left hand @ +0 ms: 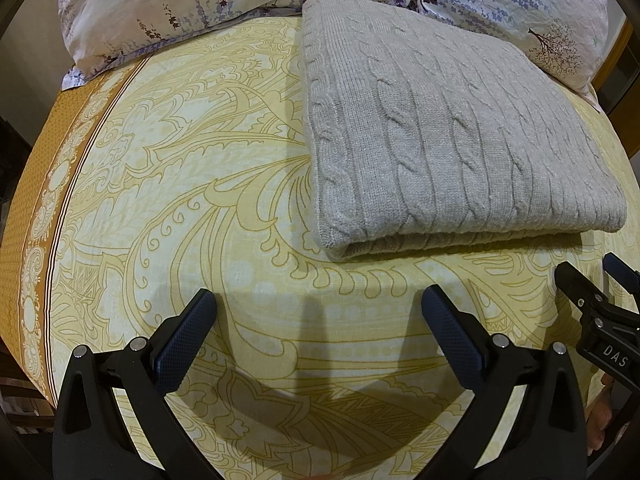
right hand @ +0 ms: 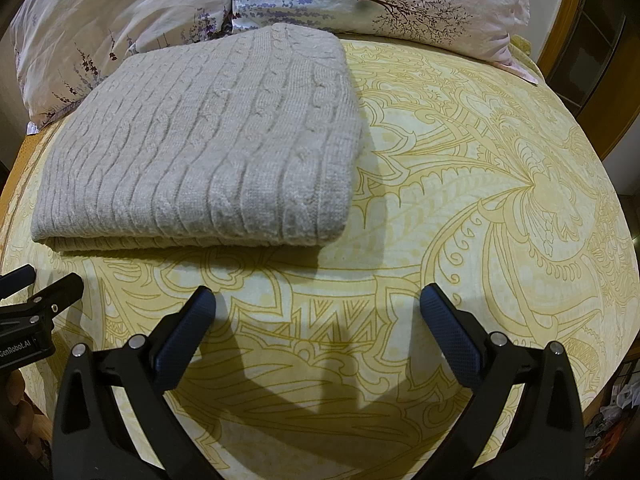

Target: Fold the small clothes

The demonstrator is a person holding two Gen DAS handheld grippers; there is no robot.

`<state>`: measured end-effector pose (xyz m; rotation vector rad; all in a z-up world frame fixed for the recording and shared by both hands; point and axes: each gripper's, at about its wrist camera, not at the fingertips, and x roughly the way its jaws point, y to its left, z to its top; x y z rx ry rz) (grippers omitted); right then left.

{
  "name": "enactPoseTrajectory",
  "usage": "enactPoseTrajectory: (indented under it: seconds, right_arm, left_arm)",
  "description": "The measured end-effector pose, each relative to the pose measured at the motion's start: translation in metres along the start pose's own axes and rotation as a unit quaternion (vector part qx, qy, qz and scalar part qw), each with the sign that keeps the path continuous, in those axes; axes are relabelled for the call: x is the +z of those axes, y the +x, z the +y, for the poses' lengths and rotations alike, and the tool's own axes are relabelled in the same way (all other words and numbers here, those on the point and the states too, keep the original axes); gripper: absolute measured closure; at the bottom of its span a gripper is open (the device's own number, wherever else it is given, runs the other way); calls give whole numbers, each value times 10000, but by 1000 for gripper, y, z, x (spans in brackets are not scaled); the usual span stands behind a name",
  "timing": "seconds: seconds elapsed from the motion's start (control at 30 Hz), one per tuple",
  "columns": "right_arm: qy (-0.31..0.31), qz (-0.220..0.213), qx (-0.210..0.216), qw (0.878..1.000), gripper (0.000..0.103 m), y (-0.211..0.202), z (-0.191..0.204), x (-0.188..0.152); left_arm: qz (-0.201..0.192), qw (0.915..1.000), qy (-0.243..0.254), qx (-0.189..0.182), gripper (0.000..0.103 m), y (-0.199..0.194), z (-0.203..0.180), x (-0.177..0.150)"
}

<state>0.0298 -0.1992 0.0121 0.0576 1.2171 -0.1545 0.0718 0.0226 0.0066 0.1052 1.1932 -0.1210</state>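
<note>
Grey cable-knit sweater (left hand: pixel 452 136) lies folded into a neat rectangle on the bed (left hand: pixel 200 184), on a yellow patterned sheet, its folded edge facing the cameras, layers stacked flat. In the right wrist view the sweater (right hand: pixel 200 148) sits left of centre; in the left wrist view it sits right of centre, so it is between the two grippers, ahead of both. Its far edge is close to the two flower-print pillows (left hand: pixel 224 4) at the head of the bed. Left gripper (left hand: pixel 319 308) hangs over bare sheet just short of the sweater, fingers spread wide, holding nothing. Right gripper (right hand: pixel 318 304) likewise over bare sheet, fingers wide apart, empty, not touching the sweater. Each gripper shows at the edge of the other's view: the right one (left hand: pixel 600 300) at lower right, the left one (right hand: pixel 36 300) at lower left. Finger shadows fall on the sheet under both.
</note>
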Motion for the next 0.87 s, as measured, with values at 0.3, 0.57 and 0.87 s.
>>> enactPoseTrajectory:
  seconds: [0.3, 0.57, 0.87]
  right_arm:
    - [-4, 0, 0, 10000, 2, 0, 0, 0]
    - [-3, 0, 0, 10000, 2, 0, 0, 0]
    - [-7, 1, 1, 10000, 2, 0, 0, 0]
  left_arm:
    - [-17, 10000, 9, -2, 1, 0, 0, -1]
    - [-19, 10000, 13, -3, 1, 0, 0, -1]
    - [-27, 10000, 18, -8, 1, -1, 0, -2]
